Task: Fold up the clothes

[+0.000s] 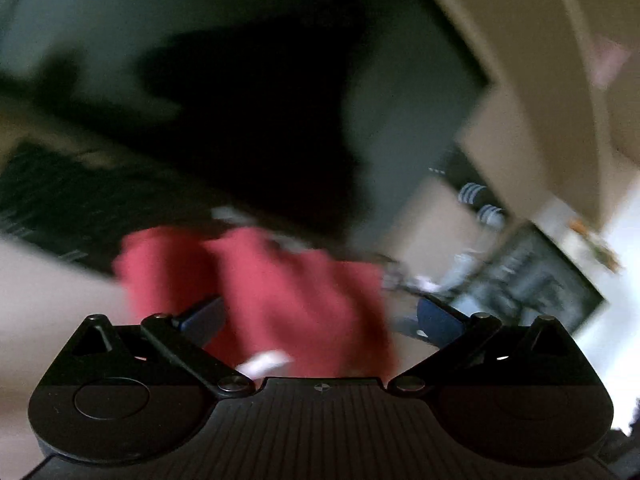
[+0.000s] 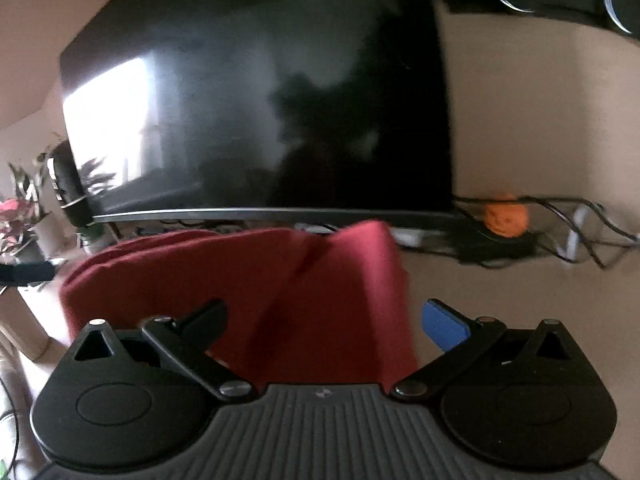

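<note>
Motion blur smears the red cloth (image 1: 260,288), hiding any tool contact.

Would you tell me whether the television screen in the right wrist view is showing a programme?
No, the television screen is dark and only reflects a bright window, behind the red garment.

Red cloth (image 2: 248,304) fills gap between spread fingers of right gripper (image 2: 324,316), blocks way ahead; dark TV screen (image 2: 256,92) looms close behind it; wire rack (image 2: 560,232) with orange ball (image 2: 506,220) to right; bare wall between screen and rack; left wrist view too blurred to judge
</note>
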A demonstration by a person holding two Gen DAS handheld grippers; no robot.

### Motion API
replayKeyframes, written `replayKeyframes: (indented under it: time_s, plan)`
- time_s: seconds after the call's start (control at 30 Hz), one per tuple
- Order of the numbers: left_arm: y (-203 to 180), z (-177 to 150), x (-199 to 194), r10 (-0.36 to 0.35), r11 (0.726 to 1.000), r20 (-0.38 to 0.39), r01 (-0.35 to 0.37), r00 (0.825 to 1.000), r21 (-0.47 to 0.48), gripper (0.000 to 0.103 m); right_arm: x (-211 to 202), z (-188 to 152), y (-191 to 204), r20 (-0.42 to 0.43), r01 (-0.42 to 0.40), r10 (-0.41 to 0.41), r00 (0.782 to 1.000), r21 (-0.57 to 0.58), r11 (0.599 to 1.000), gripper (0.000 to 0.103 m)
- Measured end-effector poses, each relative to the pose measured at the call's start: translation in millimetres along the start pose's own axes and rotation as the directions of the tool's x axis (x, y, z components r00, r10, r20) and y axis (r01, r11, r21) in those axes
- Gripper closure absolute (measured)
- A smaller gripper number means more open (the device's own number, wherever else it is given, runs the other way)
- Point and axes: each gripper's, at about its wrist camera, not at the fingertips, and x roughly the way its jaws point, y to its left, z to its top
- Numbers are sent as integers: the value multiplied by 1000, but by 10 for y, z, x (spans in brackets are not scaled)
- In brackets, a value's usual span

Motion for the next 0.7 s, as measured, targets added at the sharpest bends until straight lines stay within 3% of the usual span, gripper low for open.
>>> replayKeyframes:
  time_s: [0.07,0.13,0.2,0.33,0.47,0.7]
  plan:
    - [-177,29,149,-78,995,-20,79,997,57,0,190,-58,33,-49,-76,77,996,30,997,0]
    - [-29,-13,381,-52,998,-46,53,998,24,0,415,-177,63,-151,-126,135,979,70,990,0]
    - [119,-55,612,-27,1000,-73,26,997,-8,0,469,-281,119,-203,-97,111,973,76,992,0]
    - [416,-138,1075,21,997,-128,-30,991,-70,0,190,-230,315,-121,-68,70,990,17,998,0]
    - [624,-84,1093,-5,988,-96,-10,995,-157,0,112,-165,704,-35,-92,87,996,-168,982,0]
    - [550,-67,1056,3,979,-71,-17,997,-201,0,683,-478,977,-179,-37,-23,984,-324,945,0]
